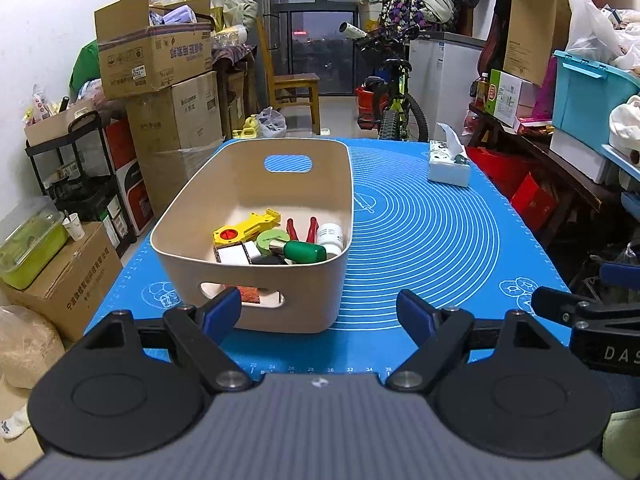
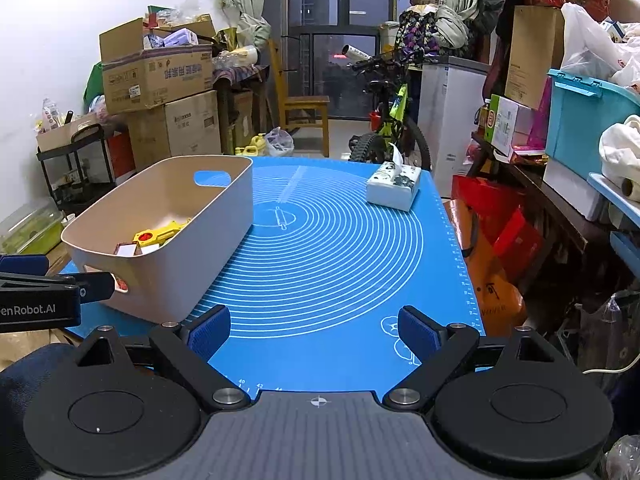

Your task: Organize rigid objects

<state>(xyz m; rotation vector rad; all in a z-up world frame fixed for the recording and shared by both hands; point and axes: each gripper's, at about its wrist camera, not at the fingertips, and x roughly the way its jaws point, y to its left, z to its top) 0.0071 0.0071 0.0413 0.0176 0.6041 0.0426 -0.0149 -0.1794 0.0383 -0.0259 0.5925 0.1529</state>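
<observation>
A beige bin (image 1: 188, 216) stands on the blue mat (image 1: 420, 240). It holds several small items: a yellow tool (image 1: 244, 230), a green bottle (image 1: 306, 252), a green round tin (image 1: 272, 237), red-handled pliers (image 1: 302, 229), a white jar (image 1: 330, 234) and a white block (image 1: 232, 255). My left gripper (image 1: 320, 312) is open and empty just in front of the bin's near wall. My right gripper (image 2: 316, 330) is open and empty above the mat, to the right of the bin (image 2: 208, 220). The yellow tool (image 2: 160, 233) shows there too.
A tissue box (image 1: 448, 164) sits at the mat's far right; it also shows in the right wrist view (image 2: 394, 186). Cardboard boxes (image 1: 156, 60), a black cart (image 1: 76, 160), a chair (image 1: 296, 84) and a bicycle (image 1: 396, 96) surround the table. Shelves and a teal crate (image 1: 592, 96) stand on the right.
</observation>
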